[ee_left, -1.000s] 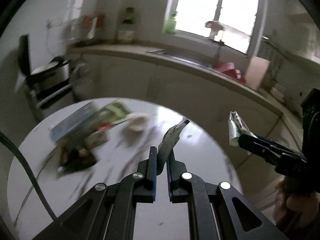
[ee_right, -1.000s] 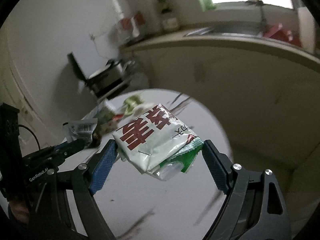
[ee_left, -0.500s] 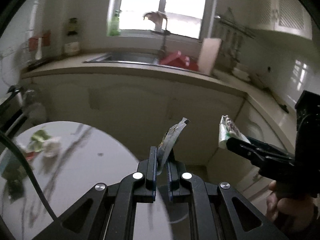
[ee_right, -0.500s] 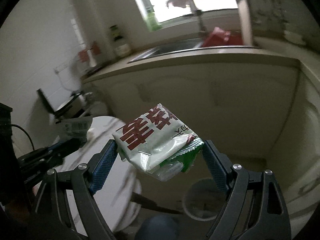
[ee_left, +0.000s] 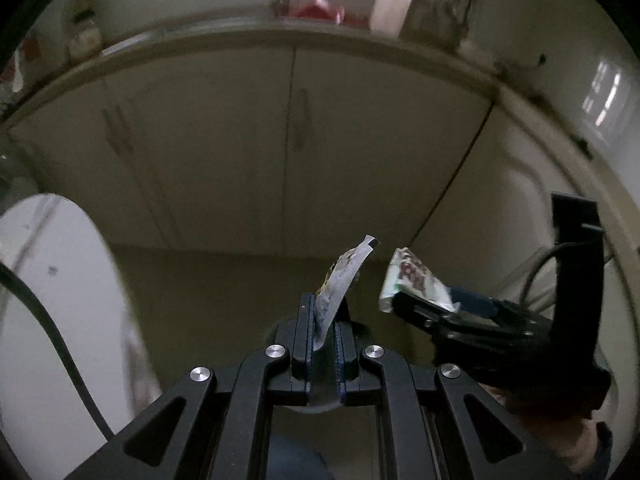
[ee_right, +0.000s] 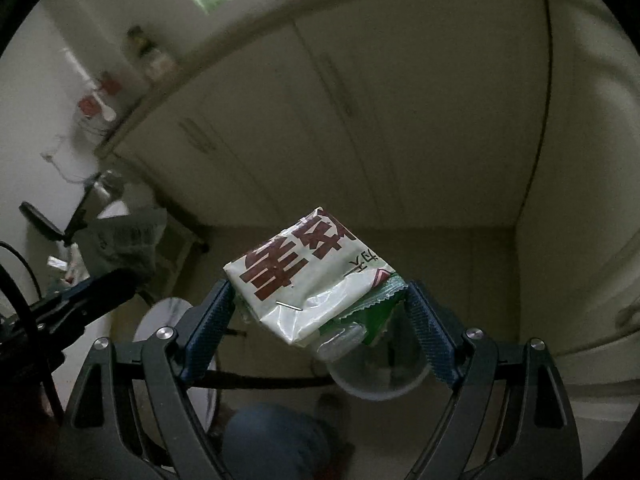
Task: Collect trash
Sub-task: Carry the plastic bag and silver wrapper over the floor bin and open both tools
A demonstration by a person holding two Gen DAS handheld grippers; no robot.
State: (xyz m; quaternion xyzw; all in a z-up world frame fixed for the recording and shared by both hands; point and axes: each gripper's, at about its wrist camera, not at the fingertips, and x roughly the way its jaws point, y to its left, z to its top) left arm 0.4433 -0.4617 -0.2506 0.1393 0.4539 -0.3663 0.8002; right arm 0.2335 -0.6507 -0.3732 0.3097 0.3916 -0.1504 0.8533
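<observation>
Carrying step: the left tool (ee_left: pixel 322 332) pinches a silver wrapper (ee_left: pixel 340 280), the right tool (ee_right: pixel 318 316) clamps a white-and-green packet (ee_right: pixel 308 276) above a bin (ee_right: pixel 376 372); next, release over it.

Cream cabinet doors (ee_left: pixel 288 136) under a curved countertop (ee_left: pixel 240 38), with a red item (ee_left: pixel 320 8) and a pale board (ee_left: pixel 394 8) blurred on top near the window, a white round table (ee_left: pixel 52 300) at left, and a jar (ee_right: pixel 154 58) on the counter's far end.
</observation>
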